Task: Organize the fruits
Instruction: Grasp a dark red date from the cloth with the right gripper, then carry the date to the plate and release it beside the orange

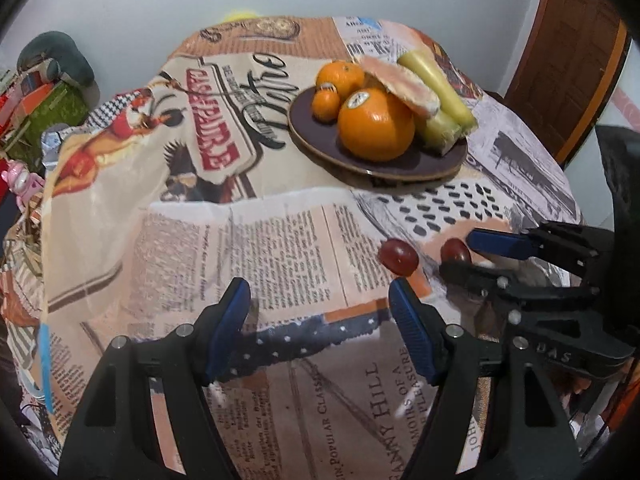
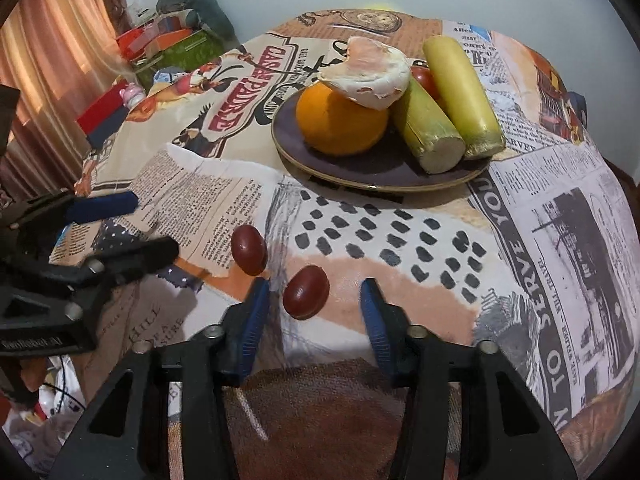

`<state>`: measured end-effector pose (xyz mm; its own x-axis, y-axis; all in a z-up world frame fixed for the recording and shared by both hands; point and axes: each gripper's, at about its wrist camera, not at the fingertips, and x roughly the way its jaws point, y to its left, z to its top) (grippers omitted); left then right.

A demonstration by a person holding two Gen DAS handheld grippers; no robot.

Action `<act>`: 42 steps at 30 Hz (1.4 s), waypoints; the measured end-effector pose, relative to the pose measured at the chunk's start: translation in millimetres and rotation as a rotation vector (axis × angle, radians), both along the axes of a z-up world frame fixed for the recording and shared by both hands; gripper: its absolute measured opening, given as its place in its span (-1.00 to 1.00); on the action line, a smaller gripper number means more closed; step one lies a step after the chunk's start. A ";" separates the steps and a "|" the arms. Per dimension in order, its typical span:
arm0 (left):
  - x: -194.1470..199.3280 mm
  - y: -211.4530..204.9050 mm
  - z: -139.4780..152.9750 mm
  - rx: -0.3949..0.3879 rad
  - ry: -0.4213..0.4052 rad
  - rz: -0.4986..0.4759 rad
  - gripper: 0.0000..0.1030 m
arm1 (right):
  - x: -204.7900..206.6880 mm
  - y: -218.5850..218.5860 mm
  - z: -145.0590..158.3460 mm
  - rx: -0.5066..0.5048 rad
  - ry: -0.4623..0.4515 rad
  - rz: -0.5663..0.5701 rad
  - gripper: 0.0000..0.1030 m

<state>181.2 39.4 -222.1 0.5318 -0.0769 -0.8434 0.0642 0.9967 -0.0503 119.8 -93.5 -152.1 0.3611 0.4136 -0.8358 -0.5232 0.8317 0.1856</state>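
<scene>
Two dark red grapes lie loose on the printed tablecloth. My right gripper (image 2: 314, 298) is open, its blue pads either side of one grape (image 2: 306, 292); the other grape (image 2: 249, 249) lies just left of it. My left gripper (image 1: 320, 300) is open and empty, with that second grape (image 1: 398, 256) just past its right pad. In the left wrist view the right gripper (image 1: 474, 254) sits beside the first grape (image 1: 455, 251). A dark plate (image 1: 316, 136) (image 2: 372, 172) farther back holds oranges (image 1: 375, 124), two yellow-green stalks (image 2: 462, 94) and a peeled citrus piece (image 2: 370, 72).
The round table's edge drops off on all sides. Boxes and toys (image 2: 168, 44) crowd the floor area at the left. A curtain (image 2: 52, 48) hangs far left and a wooden door (image 1: 568, 60) stands at the right.
</scene>
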 end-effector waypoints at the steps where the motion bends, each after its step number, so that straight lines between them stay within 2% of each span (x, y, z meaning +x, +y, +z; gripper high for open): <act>1: 0.8 -0.8 -2.2 -0.014 0.011 -0.010 0.39 | 0.0 0.3 -0.2 -0.003 0.001 0.004 -0.50; 3: 3.2 -3.7 -6.0 -0.043 0.034 -0.033 0.39 | -0.7 1.0 -0.5 0.012 0.011 0.020 -0.63; 9: 10.8 -17.3 -9.5 -0.038 0.036 -0.055 0.38 | 0.2 -7.6 2.8 0.030 0.007 0.007 -0.63; 12: 17.3 -24.9 -11.3 -0.037 0.040 -0.073 0.25 | 3.8 -14.0 5.4 0.038 0.006 -0.009 -0.63; 14: 23.2 -29.5 -14.1 -0.039 0.048 -0.086 0.08 | 6.6 -20.4 6.9 0.041 0.006 -0.020 -0.63; 21: 34.1 -40.7 -18.1 -0.034 0.039 -0.101 -0.17 | 14.0 -35.8 9.3 0.037 0.006 -0.046 -0.63; 23: 35.6 -42.6 -17.7 -0.042 0.037 -0.113 -0.45 | 15.6 -38.2 9.7 0.039 0.004 -0.050 -0.63; 24: 36.1 -43.6 -17.1 -0.047 0.037 -0.120 -0.51 | 16.4 -39.1 10.1 0.042 0.002 -0.053 -0.63; 33: 36.3 -41.9 -11.5 -0.050 0.023 -0.118 -0.51 | 27.7 -35.2 15.0 0.047 -0.008 -0.041 -0.63; 42: 54.7 -30.8 13.7 -0.061 -0.051 -0.077 -0.51 | 45.4 -26.0 21.5 0.071 -0.052 -0.043 -0.63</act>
<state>235.9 8.6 -208.4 0.5647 -0.1700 -0.8076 0.1447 0.9838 -0.1059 165.2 -119.5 -130.6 0.4215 0.4545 -0.7847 -0.4981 0.8392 0.2185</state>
